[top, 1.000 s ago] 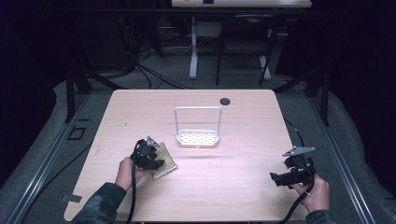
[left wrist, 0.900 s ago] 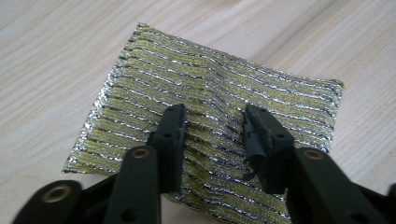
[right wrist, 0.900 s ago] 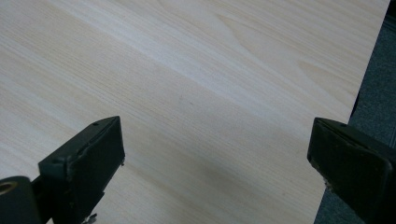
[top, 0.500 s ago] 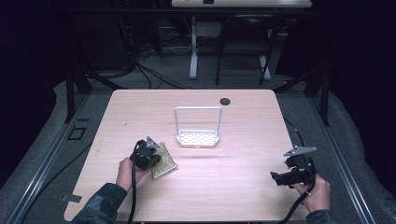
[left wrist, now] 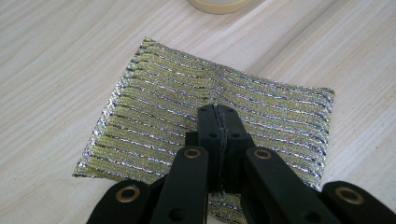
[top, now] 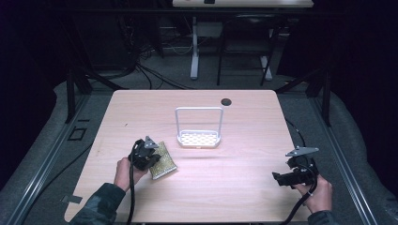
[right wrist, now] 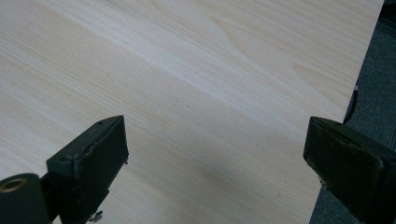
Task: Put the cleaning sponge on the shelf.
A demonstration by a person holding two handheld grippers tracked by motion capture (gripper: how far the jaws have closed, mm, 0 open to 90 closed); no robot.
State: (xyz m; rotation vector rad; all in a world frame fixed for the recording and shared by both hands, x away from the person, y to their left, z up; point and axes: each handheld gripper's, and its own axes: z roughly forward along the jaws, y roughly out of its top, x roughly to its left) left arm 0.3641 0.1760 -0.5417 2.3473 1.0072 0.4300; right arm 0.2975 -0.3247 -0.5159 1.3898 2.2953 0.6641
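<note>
A glittery yellow-and-silver striped scouring pad [top: 165,162] lies flat on the wooden table [top: 234,197] at the front left. My left gripper [top: 152,161] rests on its near part, held by a hand in a dark patterned sleeve. In the left gripper view the pad [left wrist: 154,107] spreads out under the left gripper [left wrist: 218,110], whose jaws stand pressed together with a crease of the pad's fabric pinched at their tips. My right gripper [top: 278,178] hovers at the front right, pointing left. Its jaws stand wide apart over bare wood, with nothing between them in the right gripper view [right wrist: 217,140].
A white wire rack [top: 198,138] with a perforated base and a tall hoop stands mid-table behind the pad. A black round grommet [top: 226,101] sits near the far edge. A pale rounded rim [left wrist: 217,4] shows beyond the pad. The table's right edge [right wrist: 364,70] is close to the right gripper.
</note>
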